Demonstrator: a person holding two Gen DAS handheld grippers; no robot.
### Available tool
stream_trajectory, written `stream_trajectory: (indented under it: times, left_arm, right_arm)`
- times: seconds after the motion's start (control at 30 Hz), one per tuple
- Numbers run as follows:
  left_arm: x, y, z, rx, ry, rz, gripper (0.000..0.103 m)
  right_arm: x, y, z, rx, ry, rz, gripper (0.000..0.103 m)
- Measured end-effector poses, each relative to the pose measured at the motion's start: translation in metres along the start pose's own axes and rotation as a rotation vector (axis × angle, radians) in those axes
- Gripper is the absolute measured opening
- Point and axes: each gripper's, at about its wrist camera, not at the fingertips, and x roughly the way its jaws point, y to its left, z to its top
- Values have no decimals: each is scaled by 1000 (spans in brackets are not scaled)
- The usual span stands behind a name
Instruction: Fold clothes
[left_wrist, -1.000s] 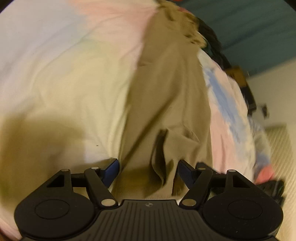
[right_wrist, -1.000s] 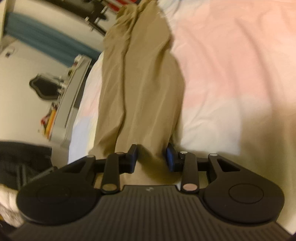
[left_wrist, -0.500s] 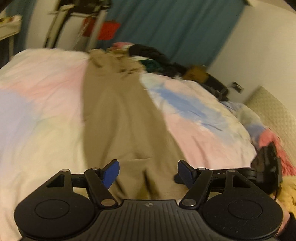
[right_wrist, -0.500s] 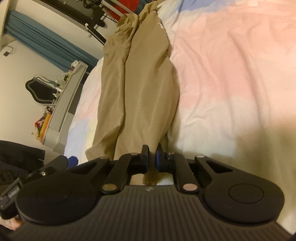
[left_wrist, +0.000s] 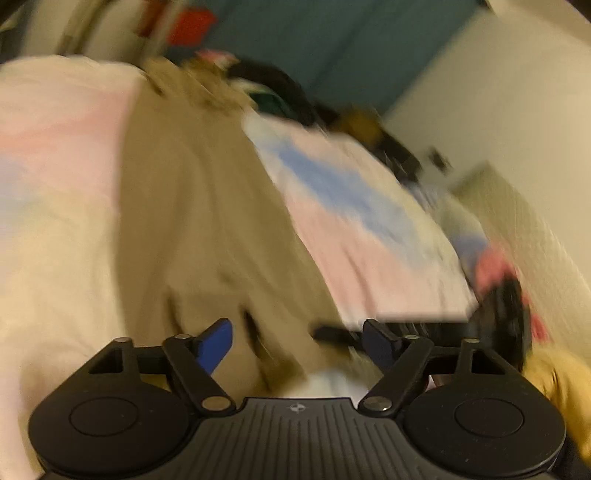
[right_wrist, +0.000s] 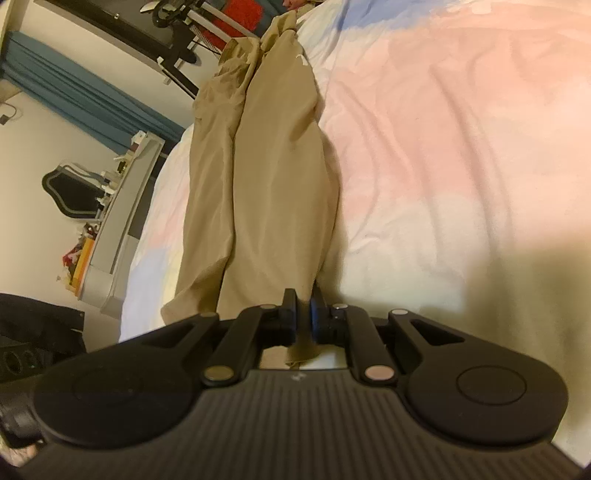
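Khaki trousers (right_wrist: 266, 184) lie lengthwise on a pastel bedspread (right_wrist: 443, 147), legs side by side and stretching away from me. My right gripper (right_wrist: 303, 314) is shut on the near end of the right leg, a fold of khaki cloth pinched between its blue pads. In the blurred left wrist view the same trousers (left_wrist: 207, 229) run up the bed, and my left gripper (left_wrist: 297, 345) hangs open just above their near end, with cloth below the gap but none clamped. At the far right of that view the other gripper (left_wrist: 502, 317) shows as a dark shape.
A pile of dark and coloured clothes (left_wrist: 280, 92) sits at the far end of the bed. Teal curtains (left_wrist: 332, 40) hang behind it. A grey shelf unit with clutter (right_wrist: 118, 214) stands to the left of the bed, and a black bag (right_wrist: 33, 332) lies near it.
My right gripper shut on the trouser leg end and lifted it slightly. My left gripper stayed open, tilted up from the cloth, and is now swinging, blurring its view.
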Motion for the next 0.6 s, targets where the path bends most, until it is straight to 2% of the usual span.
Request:
stream_trajectory:
  times: [0.13,0.23,0.6]
  left_arm:
    - [0,10,8,-39,-67,94,82]
    - [0,17,15,-69,-118,164,82]
    - [30,-5,-2,90,49,50,76]
  right_arm:
    - [-3,0,1,-8,-19,-26,10]
    - [-7,-2,1,2,-36,-39,6]
    - [-6,-4,2,10,-33,-34,5]
